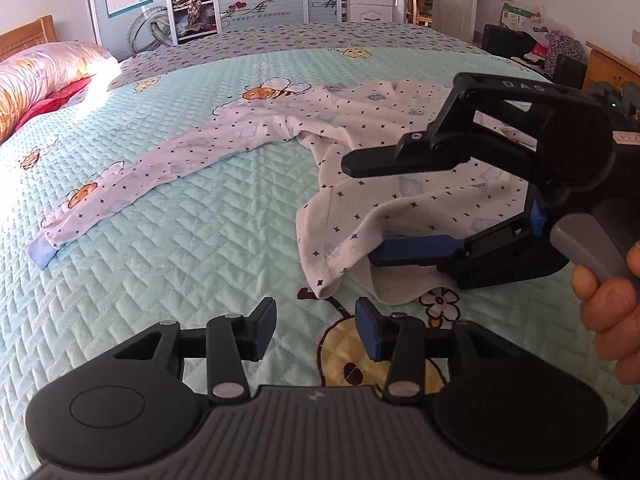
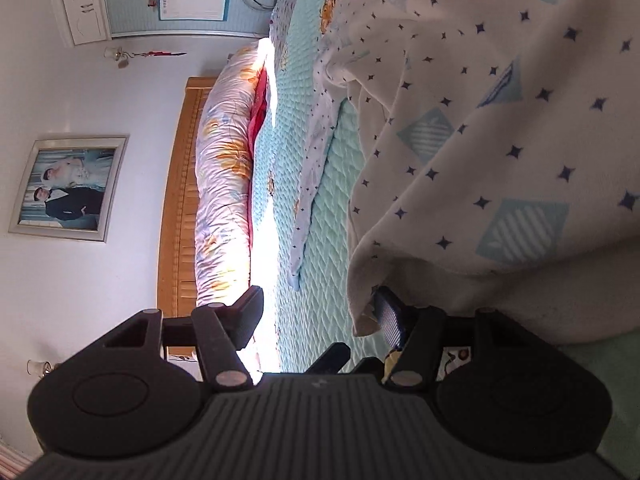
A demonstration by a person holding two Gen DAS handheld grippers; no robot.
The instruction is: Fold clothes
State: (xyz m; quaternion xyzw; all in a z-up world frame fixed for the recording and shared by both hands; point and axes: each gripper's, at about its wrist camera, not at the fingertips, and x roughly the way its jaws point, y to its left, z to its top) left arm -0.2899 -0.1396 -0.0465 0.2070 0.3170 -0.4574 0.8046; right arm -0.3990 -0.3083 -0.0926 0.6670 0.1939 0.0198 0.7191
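Right gripper open, straddling pajama hem.

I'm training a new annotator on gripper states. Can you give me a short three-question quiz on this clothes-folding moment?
1. True or false: the right gripper is turned on its side, with one finger above the star-print garment and the blue-padded finger under its edge.
2. Multiple choice: the left gripper is A) shut on a sleeve, B) open over the quilted bedspread and holding nothing, C) shut on the pillow.
3. Fill in: the garment's long sleeve lies stretched out flat toward the ______ side of the left wrist view.

Key: 1 true; 2 B; 3 left.
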